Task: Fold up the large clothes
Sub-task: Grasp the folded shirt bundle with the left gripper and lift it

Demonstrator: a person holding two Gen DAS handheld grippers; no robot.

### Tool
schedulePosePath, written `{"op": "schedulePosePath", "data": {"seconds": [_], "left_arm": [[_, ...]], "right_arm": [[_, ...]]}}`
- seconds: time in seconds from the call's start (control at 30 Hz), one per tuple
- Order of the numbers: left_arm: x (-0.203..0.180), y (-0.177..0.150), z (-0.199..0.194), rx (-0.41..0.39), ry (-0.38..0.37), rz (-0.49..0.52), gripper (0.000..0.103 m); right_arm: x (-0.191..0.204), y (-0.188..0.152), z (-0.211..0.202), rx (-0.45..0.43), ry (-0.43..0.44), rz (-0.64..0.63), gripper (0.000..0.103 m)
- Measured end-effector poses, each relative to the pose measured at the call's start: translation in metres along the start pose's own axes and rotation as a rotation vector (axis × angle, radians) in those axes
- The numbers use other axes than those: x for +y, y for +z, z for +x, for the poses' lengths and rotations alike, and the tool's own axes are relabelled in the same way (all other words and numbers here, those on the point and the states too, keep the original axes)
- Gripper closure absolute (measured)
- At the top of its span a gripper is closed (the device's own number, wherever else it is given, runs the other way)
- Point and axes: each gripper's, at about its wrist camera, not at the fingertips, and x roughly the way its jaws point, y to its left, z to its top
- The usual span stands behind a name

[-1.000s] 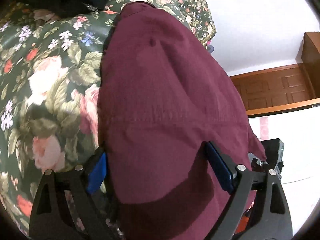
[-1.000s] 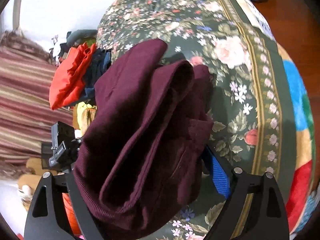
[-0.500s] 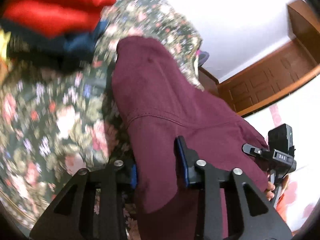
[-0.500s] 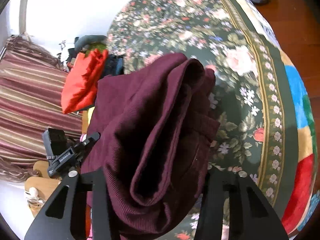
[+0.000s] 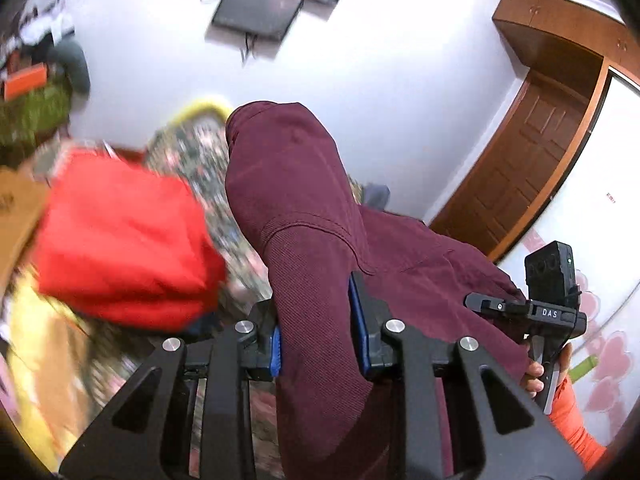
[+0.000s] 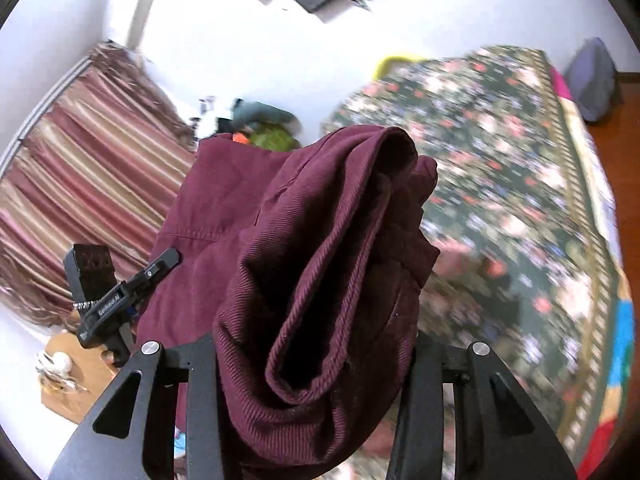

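Note:
A folded maroon corduroy garment (image 5: pixel 304 208) is lifted off the floral bedspread (image 6: pixel 500 168) and held between both grippers. My left gripper (image 5: pixel 318 326) is shut on one end of it, blue pads pressing the cloth. My right gripper (image 6: pixel 312 364) is shut on the other end (image 6: pixel 320 240), a thick bunch of layers that hides its fingertips. The right gripper also shows in the left wrist view (image 5: pixel 548 312), and the left gripper shows in the right wrist view (image 6: pixel 116 296).
A red folded garment (image 5: pixel 120 236) lies on a pile at the left. A striped curtain (image 6: pixel 80 184), a wall-mounted screen (image 5: pixel 256 4) and a wooden door (image 5: pixel 528 160) surround the bed. A grey bag (image 6: pixel 592 76) sits past the bed's far corner.
Both grippers have closed on the maroon garment and lifted it off the bed, tilting upward. The views now show the walls and the red pile.

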Motion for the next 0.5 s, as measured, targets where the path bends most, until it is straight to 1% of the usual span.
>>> {"op": "schedulePosePath", "data": {"seconds": [0.13,0.23,0.27,0.37,0.4,0.43,0.5], "left_arm": [[0.032,0.034,-0.017,-0.043,0.039,0.037,0.075],[0.066,0.058,-0.024,-0.068,0.062,0.03,0.076],[0.081,0.066,-0.025,-0.078,0.072,0.018,0.076],[0.118,0.086,-0.019,-0.085,0.113,-0.014,0.076],[0.132,0.092,-0.014,-0.078,0.138,-0.011,0.076],[0.142,0.095,-0.011,-0.07,0.157,0.004,0.076],[0.168,0.097,0.001,-0.057,0.189,0.017,0.076]], "right_arm": [[0.023,0.026,0.039,-0.015,0.043,-0.053,0.066],[0.037,0.04,0.077,-0.04,0.074,-0.089,0.066],[0.041,0.044,0.095,-0.05,0.091,-0.094,0.066],[0.044,0.055,0.138,-0.059,0.108,-0.101,0.066],[0.043,0.057,0.151,-0.059,0.111,-0.099,0.066],[0.041,0.06,0.173,-0.047,0.11,-0.094,0.066],[0.04,0.065,0.197,-0.026,0.117,-0.08,0.066]]}}
